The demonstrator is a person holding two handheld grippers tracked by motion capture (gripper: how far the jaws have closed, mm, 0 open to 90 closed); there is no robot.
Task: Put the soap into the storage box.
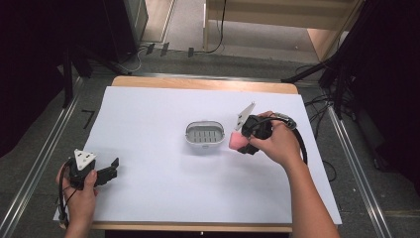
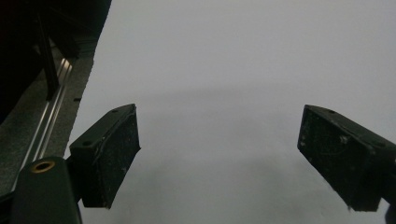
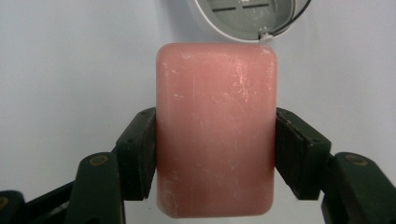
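Note:
A pink bar of soap sits clamped between the two black jaws of my right gripper, which is shut on its long sides. In the high view that soap hangs just right of a grey-and-white soap dish with a slotted floor, and the right gripper points left toward it. The dish's rim shows just beyond the soap. My left gripper rests at the table's front left, open, and its jaws stand wide apart over bare white paper.
A white sheet covers the wooden table. Metal rails run along both sides of the table. Cables and dark stands lie on the floor beyond the far edge.

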